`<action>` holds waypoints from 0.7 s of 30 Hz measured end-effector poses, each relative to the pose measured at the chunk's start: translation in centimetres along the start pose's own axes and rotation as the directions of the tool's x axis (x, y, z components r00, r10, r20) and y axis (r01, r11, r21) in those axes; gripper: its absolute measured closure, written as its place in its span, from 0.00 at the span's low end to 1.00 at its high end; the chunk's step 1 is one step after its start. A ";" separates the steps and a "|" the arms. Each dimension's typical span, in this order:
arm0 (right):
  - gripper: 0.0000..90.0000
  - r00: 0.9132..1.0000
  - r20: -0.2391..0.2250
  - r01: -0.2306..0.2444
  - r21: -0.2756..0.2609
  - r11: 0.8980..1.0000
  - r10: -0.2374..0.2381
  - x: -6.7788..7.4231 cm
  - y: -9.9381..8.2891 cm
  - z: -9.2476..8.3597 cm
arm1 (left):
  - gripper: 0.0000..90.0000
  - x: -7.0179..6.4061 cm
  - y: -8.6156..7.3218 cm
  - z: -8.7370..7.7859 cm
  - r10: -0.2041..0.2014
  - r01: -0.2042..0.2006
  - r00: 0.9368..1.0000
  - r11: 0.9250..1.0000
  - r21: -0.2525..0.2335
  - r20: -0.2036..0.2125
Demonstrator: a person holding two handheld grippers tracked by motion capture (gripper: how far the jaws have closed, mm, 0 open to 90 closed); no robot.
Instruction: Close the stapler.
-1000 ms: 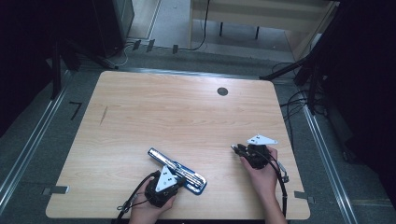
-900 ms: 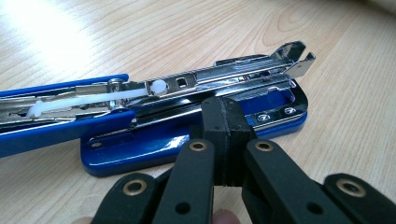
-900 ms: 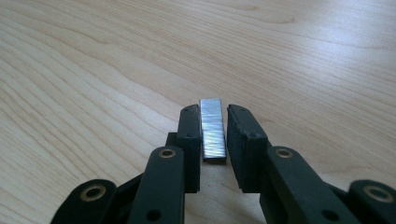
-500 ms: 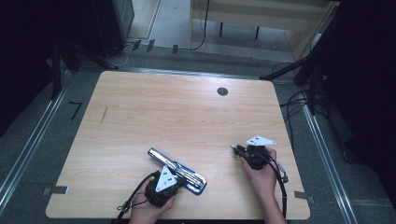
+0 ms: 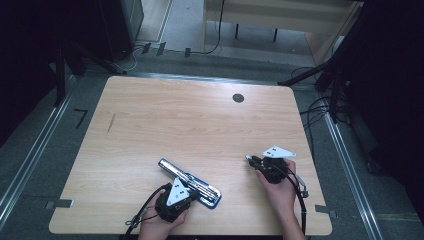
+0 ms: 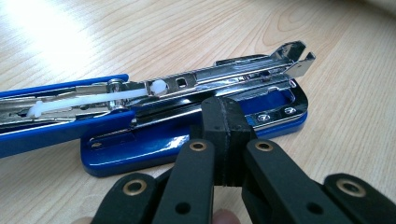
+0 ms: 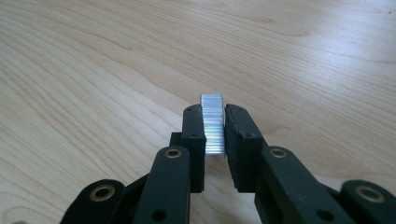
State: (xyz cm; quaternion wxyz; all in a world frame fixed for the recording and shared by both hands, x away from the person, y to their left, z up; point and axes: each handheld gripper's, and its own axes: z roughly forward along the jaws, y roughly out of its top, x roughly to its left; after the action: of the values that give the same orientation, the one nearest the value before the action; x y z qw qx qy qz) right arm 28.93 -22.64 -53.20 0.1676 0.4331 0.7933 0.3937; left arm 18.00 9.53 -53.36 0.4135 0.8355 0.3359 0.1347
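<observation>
A blue stapler (image 5: 190, 181) lies flipped open near the table's front edge, its chrome staple channel (image 6: 219, 77) bared over the blue base (image 6: 154, 144). My left gripper (image 5: 189, 194) is shut with nothing between its pads, and its tip (image 6: 227, 119) rests against the base just below the channel. To the right, clear of the stapler, my right gripper (image 5: 251, 160) is shut on a short silver strip of staples (image 7: 213, 123), held upright between its pads a little above the bare wood.
The light wooden table (image 5: 200, 125) has a round black grommet (image 5: 238, 98) at the back right and a dark scratch (image 5: 111, 123) at the left. Cables trail from both grippers over the front edge. Dark stands and cables crowd the floor beyond the right edge.
</observation>
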 end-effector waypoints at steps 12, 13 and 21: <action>0.89 0.999 -0.035 0.038 -0.010 0.999 -0.038 2.1 0.8 -0.9 | 1.00 0.0 0.0 0.0 0.001 -0.001 1.000 1.000 0.000 0.000; 0.89 0.999 -0.038 0.038 -0.011 0.999 -0.038 2.3 0.8 -1.0 | 1.00 0.0 0.0 0.0 0.001 -0.001 1.000 1.000 0.000 0.000; 0.89 0.996 -0.065 0.059 -0.017 0.998 -0.060 3.8 1.0 -1.2 | 1.00 0.0 0.0 0.0 0.001 -0.001 1.000 1.000 0.000 0.000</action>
State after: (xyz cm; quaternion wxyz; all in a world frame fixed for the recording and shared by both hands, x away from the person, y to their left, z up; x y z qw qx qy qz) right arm 26.59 -19.79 -51.33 0.1565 0.3950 0.8079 0.4083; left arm 18.00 9.53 -53.36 0.4133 0.8357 0.3354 0.1351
